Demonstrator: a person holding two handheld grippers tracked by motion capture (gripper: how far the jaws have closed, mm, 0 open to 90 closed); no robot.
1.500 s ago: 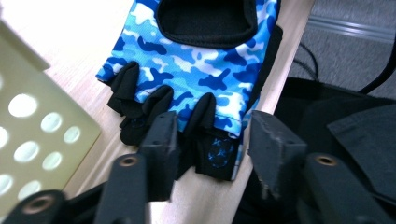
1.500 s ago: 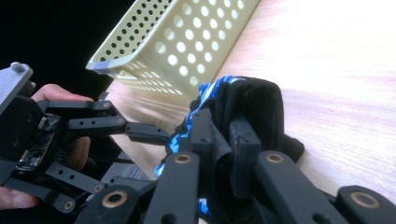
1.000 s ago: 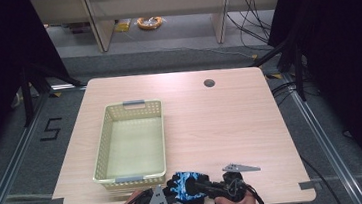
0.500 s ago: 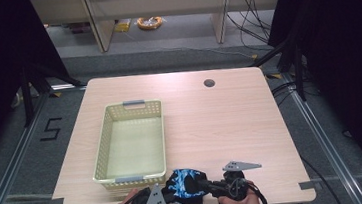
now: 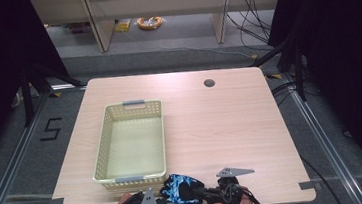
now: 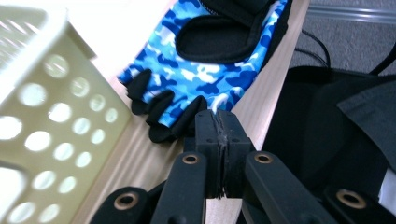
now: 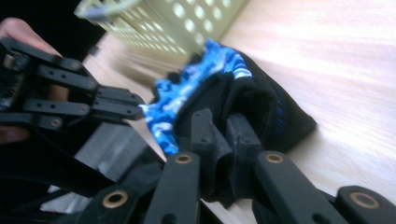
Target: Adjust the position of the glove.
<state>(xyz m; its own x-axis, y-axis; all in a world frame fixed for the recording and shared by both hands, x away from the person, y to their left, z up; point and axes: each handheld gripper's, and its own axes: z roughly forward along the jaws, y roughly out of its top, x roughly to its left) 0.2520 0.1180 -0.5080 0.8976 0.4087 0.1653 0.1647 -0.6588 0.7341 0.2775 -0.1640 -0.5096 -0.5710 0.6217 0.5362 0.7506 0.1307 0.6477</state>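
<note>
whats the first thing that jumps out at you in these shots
The blue camouflage glove at the table's near edge stands out first: the left gripper is shut on its fingertip end and the right gripper is shut on its black cuff end. Just behind it, on the table's left half, sits a pale yellow perforated basket with nothing inside.

Your two hands come in at the near edge of the worktop, close together. Your left tool (image 6: 217, 135) has its jaws pressed fully together, pinching the glove (image 6: 205, 70) at a fingertip edge. Your right tool (image 7: 219, 140) points toward the left one and has its jaws closed on a fold of black fabric of the same glove.
</note>
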